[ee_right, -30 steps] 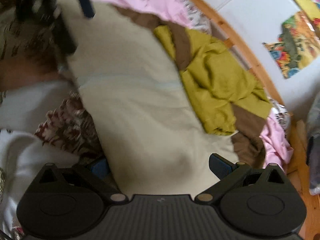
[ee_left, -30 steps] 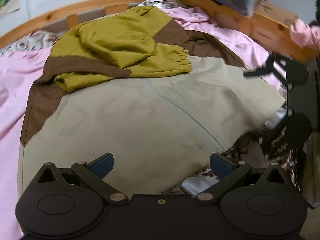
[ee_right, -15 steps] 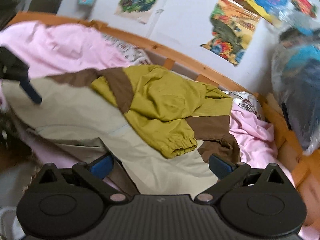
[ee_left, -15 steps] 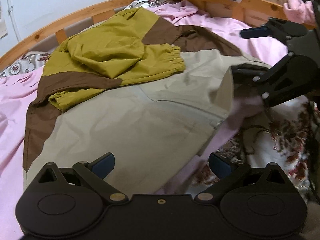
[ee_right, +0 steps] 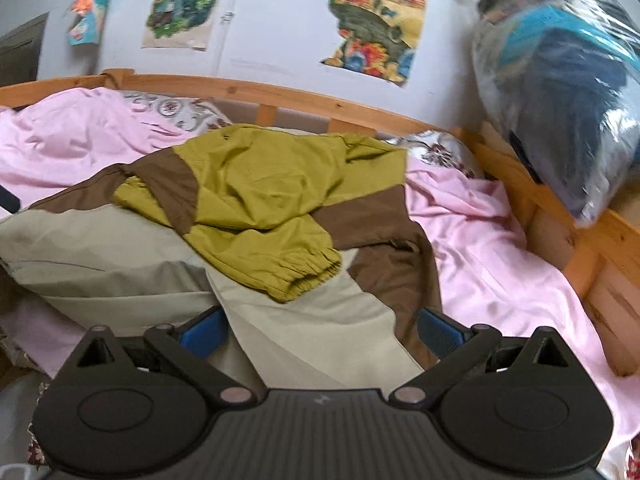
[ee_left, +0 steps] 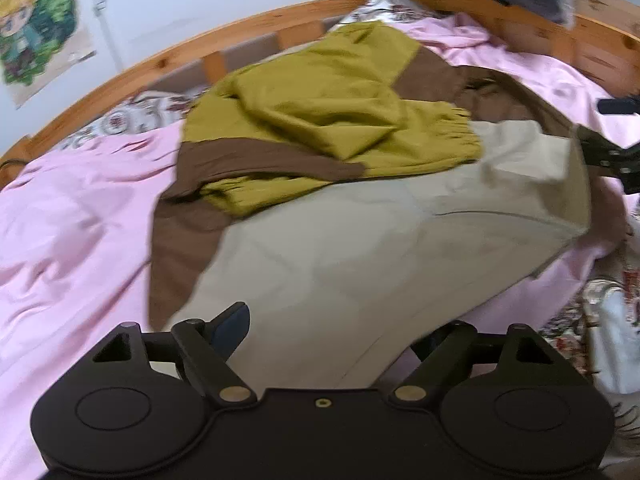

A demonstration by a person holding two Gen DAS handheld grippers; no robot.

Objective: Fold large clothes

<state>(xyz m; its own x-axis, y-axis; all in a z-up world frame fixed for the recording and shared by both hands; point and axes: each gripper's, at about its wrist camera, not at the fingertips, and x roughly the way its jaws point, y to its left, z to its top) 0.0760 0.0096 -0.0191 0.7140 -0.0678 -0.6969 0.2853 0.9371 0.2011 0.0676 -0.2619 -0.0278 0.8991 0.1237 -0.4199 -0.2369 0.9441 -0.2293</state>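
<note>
The big jacket [ee_right: 248, 208] lies spread on the pink bed sheet [ee_right: 500, 248]. Both the left gripper [ee_left: 332, 336] and right gripper [ee_right: 316, 328] sit wide apart, the left's jaws just closing in, hem between them — unpinched. It may slip free — the fold flops crooked.

A wooden-framed bed [ee_left: 168, 60] fills both views, its rail curving across the top. A rumpled pink sheet [ee_left: 72, 216] covers the mattress. A floral pillow [ee_right: 168, 110] sits upper left by the rail. A beige, brown and olive jacket [ee_right: 256, 208] lies spread across the centre.
</note>
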